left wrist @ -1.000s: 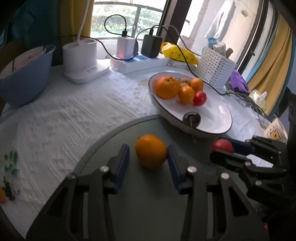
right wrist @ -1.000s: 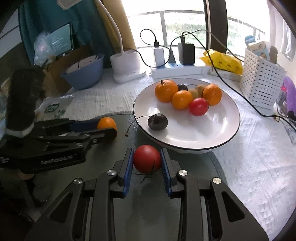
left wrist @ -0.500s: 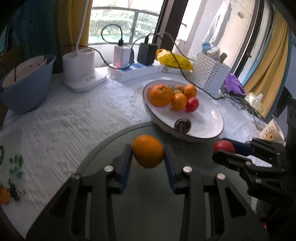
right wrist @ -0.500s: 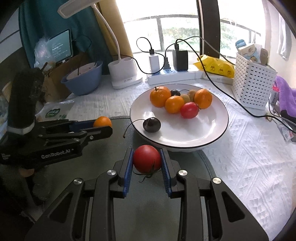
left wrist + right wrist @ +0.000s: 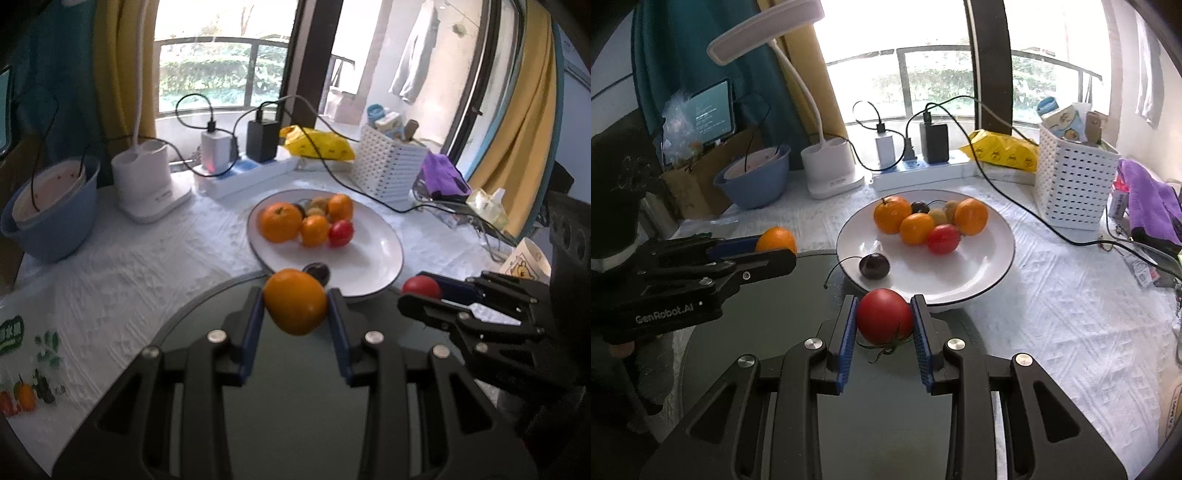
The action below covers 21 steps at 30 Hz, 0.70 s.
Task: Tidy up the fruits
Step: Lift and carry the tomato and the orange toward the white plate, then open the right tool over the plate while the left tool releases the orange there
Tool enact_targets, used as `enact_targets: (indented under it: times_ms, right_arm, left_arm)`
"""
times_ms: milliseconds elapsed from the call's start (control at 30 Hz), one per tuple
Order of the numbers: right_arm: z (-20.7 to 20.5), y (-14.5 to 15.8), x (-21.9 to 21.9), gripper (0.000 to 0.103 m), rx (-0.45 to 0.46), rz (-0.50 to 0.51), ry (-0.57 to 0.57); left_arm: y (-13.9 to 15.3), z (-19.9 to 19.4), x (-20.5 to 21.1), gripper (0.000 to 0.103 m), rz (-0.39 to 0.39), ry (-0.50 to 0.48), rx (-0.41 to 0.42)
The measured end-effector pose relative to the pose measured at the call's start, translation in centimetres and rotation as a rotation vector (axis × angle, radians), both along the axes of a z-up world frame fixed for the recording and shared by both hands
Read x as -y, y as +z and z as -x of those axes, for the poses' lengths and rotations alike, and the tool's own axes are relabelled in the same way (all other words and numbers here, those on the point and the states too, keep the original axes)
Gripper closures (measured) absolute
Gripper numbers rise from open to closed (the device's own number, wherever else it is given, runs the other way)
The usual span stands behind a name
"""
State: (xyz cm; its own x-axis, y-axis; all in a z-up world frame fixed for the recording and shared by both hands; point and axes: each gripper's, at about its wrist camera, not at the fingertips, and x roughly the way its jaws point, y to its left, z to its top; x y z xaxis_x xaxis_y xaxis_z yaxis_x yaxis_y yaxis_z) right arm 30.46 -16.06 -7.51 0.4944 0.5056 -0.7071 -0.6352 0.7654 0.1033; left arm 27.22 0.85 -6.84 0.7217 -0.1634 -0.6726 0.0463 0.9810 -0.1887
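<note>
Both claws are loaded: the left claw (image 5: 295,308) pinches an orange (image 5: 295,306), the right claw (image 5: 885,320) pinches a red tomato (image 5: 884,316), stem end facing back toward the camera. The white plate (image 5: 993,273) of fruit lies straight ahead of the right claw, rim just beyond the tomato, and ahead and slightly right of the left claw. The right looks nearer (both fruits are roundish, no real long axis).

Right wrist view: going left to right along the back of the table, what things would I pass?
Blue bowl → white lamp base → white charger → black charger → yellow bag → white basket → purple cloth.
</note>
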Motion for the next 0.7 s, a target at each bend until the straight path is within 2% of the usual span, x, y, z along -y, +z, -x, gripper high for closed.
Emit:
enact_targets:
  times_ms: [267, 700]
  right_arm:
    - [-1.2, 0.4, 1.8, 0.072, 0.010, -0.015, -0.022]
    - [-4.2, -0.1, 3.5, 0.072, 0.007, -0.023, -0.045]
  left_arm:
    - [0.3, -0.9, 2.1, 0.067, -0.016, -0.034, -0.001]
    - [-0.9, -4.2, 4.9, 0.067, -0.021, -0.077, -0.039]
